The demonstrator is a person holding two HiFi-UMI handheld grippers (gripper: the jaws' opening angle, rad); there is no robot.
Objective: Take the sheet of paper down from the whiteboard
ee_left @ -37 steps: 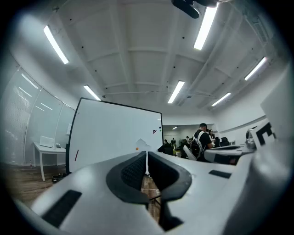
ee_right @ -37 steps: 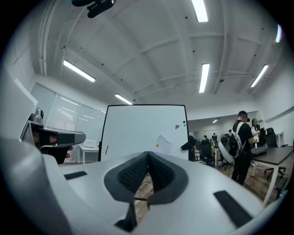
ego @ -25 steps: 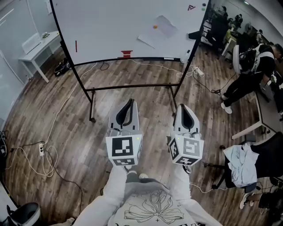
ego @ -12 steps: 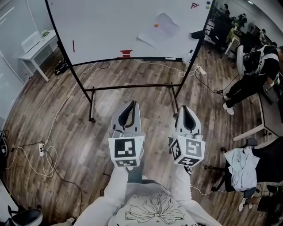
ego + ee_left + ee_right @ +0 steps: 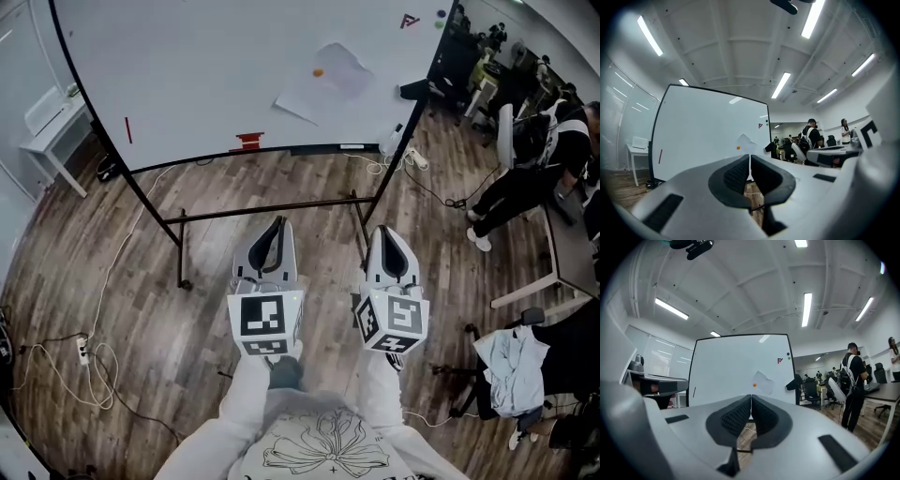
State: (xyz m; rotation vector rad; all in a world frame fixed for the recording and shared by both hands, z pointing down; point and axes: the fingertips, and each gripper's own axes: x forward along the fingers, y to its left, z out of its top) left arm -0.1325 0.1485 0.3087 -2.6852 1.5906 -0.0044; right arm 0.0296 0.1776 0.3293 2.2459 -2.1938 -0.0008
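Note:
A white sheet of paper (image 5: pixel 323 80) hangs on the whiteboard (image 5: pixel 187 75), held by an orange magnet (image 5: pixel 318 72); its top right corner is folded. It also shows in the left gripper view as the paper (image 5: pixel 746 143) and in the right gripper view as the paper (image 5: pixel 764 382). My left gripper (image 5: pixel 273 228) and right gripper (image 5: pixel 386 233) are side by side, level, pointing at the board from some way off. Both are shut with nothing between their jaws.
The whiteboard stands on a black frame (image 5: pixel 272 208) with a tray holding a red eraser (image 5: pixel 249 141). Cables (image 5: pixel 84 352) lie on the wood floor. A white table (image 5: pixel 42 131) stands at left. Seated people (image 5: pixel 534 159) and desks fill the right; a chair with clothes (image 5: pixel 511 361) is near right.
Both grippers and the person have moved toward the whiteboard, which now looms larger and nearer. The jaws stayed shut.

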